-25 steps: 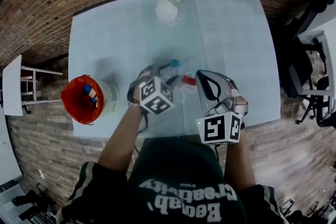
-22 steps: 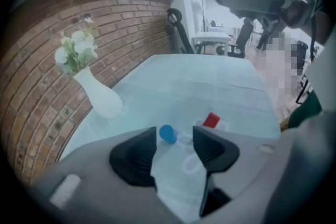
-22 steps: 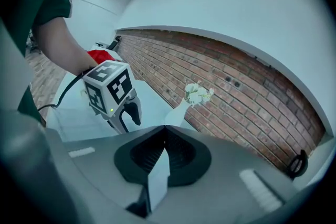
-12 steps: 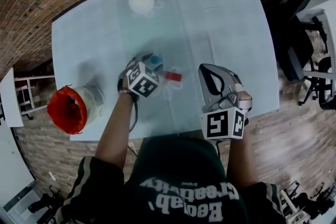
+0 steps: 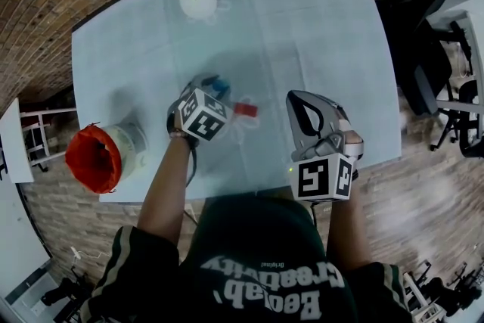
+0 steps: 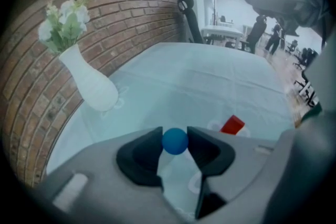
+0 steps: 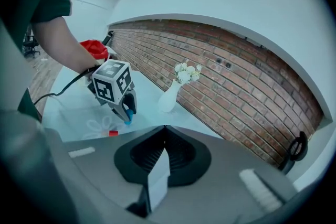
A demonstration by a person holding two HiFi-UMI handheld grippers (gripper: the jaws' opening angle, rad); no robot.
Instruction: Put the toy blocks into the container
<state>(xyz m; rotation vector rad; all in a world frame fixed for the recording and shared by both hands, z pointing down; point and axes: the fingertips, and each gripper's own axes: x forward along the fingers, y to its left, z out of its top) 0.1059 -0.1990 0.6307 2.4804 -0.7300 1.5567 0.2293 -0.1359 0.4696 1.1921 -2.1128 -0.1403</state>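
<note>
Grip change | left gripper (image 5: 215,87) has come down; fingers (image 6: 144,152) have just been closing, now pinch blue ball (image 6: 175,141) on counter (image 5: 318,26) | right gripper (image 7: 164,131) closed, empty | red block (image 5: 245,110) lies beside; container (image 5: 94,159) at counter's left edge | judgement: lift next.

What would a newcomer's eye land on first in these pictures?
The blue block pinched between the left gripper's jaws, which have just been closing on it, in the middle of the table. Next, the bright red container at its left edge, and the white vase of flowers at the far side.
</note>
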